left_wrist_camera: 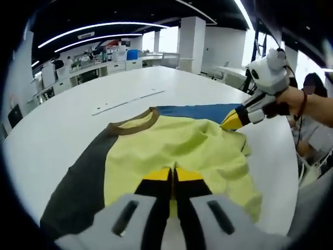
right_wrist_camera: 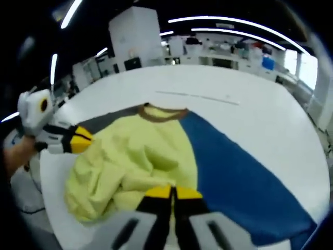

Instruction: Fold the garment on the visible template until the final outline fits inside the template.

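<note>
A shirt lies on the white table [left_wrist_camera: 62,120], with a yellow-green body [left_wrist_camera: 171,146], a brown collar [left_wrist_camera: 138,125], a dark grey sleeve [left_wrist_camera: 78,182] and a blue sleeve [left_wrist_camera: 197,111]. In the left gripper view my left gripper [left_wrist_camera: 173,173] is shut on the yellow fabric at the near edge. From the right of that view my right gripper [left_wrist_camera: 233,121] pinches the yellow cloth beside the blue sleeve. In the right gripper view the right gripper [right_wrist_camera: 173,191] is shut on bunched yellow cloth [right_wrist_camera: 130,166], the blue sleeve [right_wrist_camera: 239,177] spreads to the right, and the left gripper [right_wrist_camera: 79,139] grips the cloth's left edge.
A thin straight line [left_wrist_camera: 127,101] marks the table beyond the collar, also visible as the line [right_wrist_camera: 197,96]. A hand [left_wrist_camera: 291,101] holds the right gripper. Desks and shelves [left_wrist_camera: 104,60] stand far behind the table. The table edge [right_wrist_camera: 47,187] runs close on the left.
</note>
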Motion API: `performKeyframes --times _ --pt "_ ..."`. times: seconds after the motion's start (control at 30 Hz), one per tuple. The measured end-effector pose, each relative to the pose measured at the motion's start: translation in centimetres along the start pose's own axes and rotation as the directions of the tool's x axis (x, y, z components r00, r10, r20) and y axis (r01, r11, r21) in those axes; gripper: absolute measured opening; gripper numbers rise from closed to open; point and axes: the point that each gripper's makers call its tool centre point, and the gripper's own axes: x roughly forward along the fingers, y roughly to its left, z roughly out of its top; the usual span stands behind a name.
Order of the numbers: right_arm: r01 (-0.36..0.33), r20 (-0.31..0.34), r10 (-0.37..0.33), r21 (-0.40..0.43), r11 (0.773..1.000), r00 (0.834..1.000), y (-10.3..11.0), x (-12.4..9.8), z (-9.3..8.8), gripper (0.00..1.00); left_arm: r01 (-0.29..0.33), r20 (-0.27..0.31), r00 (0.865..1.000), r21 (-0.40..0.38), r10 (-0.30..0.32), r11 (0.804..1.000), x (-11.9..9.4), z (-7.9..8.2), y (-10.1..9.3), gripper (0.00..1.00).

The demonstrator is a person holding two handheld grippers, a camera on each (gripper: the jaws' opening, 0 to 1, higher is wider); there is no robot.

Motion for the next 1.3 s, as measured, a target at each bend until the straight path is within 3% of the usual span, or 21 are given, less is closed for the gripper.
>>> performKeyframes --times 0.13,0.27,0.53,0.6,0.73,0.83,1.1,1.3 --pt "0.001 -0.016 -0.001 -0.003 1.000 1.000 -0.1 0.5 -0.5 0.00 -0.015 -0.022 1.000 0.029 0.015 0.999 0.9 -0.8 0.4 0.00" --pt "0.000 -0.022 0.001 0.019 1.000 1.000 0.1 0.9 -0.9 0.00 -0.027 -0.048 0.998 0.116 0.033 0.993 1.5 -1.4 0.6 0.00" --pt "0.002 -0.014 -0.002 0.054 0.999 1.000 0.1 0.5 -1.1 0.00 -0.052 -0.039 0.998 0.126 0.057 0.991 1.3 -1.3 0.9 0.07" --pt "0.002 -0.011 -0.001 0.072 0.997 1.000 0.2 -0.2 -1.0 0.07 -0.058 -0.014 0.998 0.127 0.060 0.990 0.6 -0.8 0.9 0.12" --pt "0.010 -0.003 -0.010 0.089 0.996 1.000 0.3 -1.5 -0.9 0.30 -0.049 0.005 0.999 0.143 0.048 0.989 -0.5 -0.7 1.2 0.21" --pt "0.005 -0.001 -0.005 0.095 0.995 1.000 0.4 -2.0 -1.0 0.39 -0.034 0.009 0.999 0.162 0.033 0.986 -1.6 -0.7 0.7 0.25" --pt "-0.016 -0.015 0.018 0.076 0.997 1.000 1.6 -4.2 -2.3 0.45 -0.032 -0.009 0.999 0.199 0.035 0.979 -4.3 -1.9 1.2 0.22" --pt "-0.011 -0.029 0.014 0.103 0.995 0.999 2.1 -4.8 -3.7 0.42 -0.021 -0.042 0.999 0.166 0.029 0.986 -4.7 -3.7 1.3 0.16"
